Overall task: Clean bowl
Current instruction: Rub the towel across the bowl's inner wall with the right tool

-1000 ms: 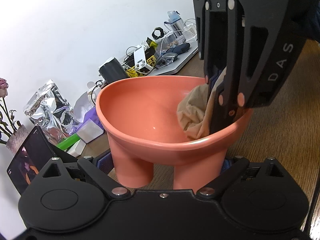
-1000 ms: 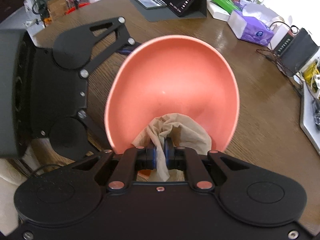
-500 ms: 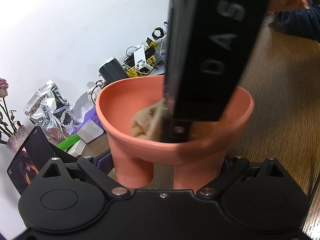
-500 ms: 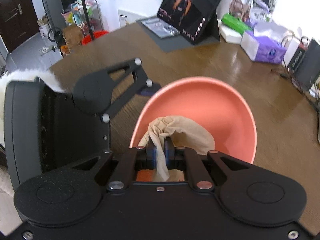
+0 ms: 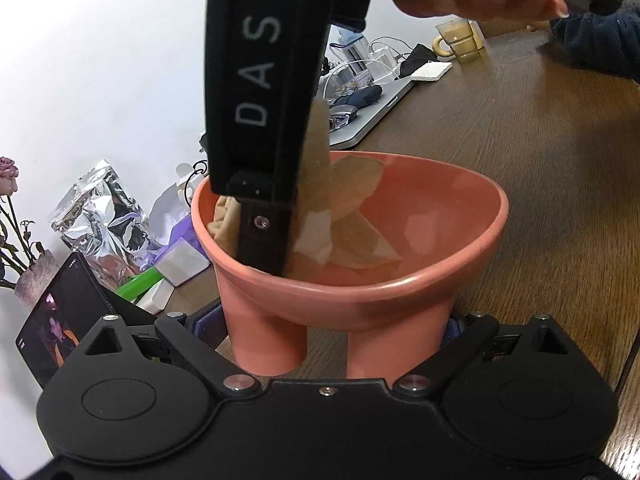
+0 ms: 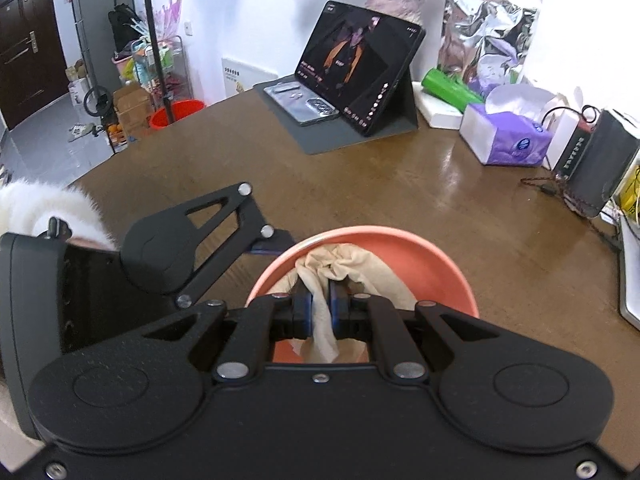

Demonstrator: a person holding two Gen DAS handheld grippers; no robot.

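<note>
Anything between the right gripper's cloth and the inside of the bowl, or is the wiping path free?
Nothing visible blocks it. The right gripper is shut on the beige cloth, which already lies inside the salmon bowl. The left gripper brackets the bowl's legs from outside.

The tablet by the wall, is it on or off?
On. The tablet screen glows with a figure in orange and black.

Both views are evenly and brightly lit by diffuse indoor light; the white wall (image 5: 100, 60) is nearly washed out. Soft glare is seen on the glossy bench (image 6: 460, 184) and inside the bowl (image 5: 420, 232). Strong fisheye bending and dark corner vignetting are noted; the nearby right tool (image 5: 260, 256) is slightly blurred.
</note>
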